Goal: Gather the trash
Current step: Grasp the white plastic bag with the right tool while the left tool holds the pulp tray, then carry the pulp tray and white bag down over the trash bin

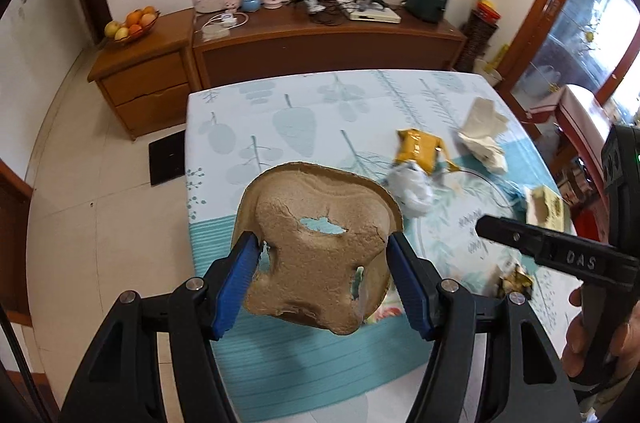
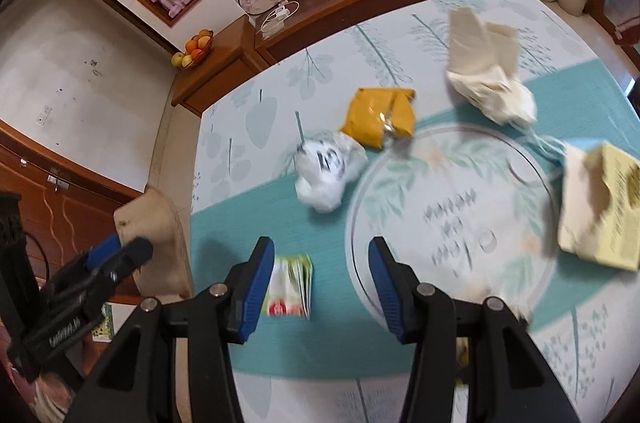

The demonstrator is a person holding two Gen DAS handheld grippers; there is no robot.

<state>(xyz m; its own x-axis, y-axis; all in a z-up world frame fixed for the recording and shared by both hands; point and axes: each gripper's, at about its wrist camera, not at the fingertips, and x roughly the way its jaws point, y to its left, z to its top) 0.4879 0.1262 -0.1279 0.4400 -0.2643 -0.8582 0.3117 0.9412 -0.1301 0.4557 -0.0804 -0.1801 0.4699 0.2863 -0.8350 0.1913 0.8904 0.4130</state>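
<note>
My left gripper [image 1: 320,251] is shut on a torn brown pulp tray [image 1: 316,243] and holds it above the table's near left corner. The tray also shows at the left in the right wrist view [image 2: 160,223]. My right gripper [image 2: 322,263] is open and empty above the table, with a small green and white packet [image 2: 290,287] just beside its left finger. Further out lie a crumpled white bag [image 2: 328,175], a yellow wrapper [image 2: 380,115], crumpled beige paper [image 2: 488,79] and a torn yellow box [image 2: 600,207].
The table has a teal and white leaf-print cloth [image 2: 440,223]. A wooden sideboard [image 1: 320,39] with cables and devices stands behind it. A fruit bowl [image 1: 132,23] sits on a low cabinet at the far left. Tiled floor lies left of the table.
</note>
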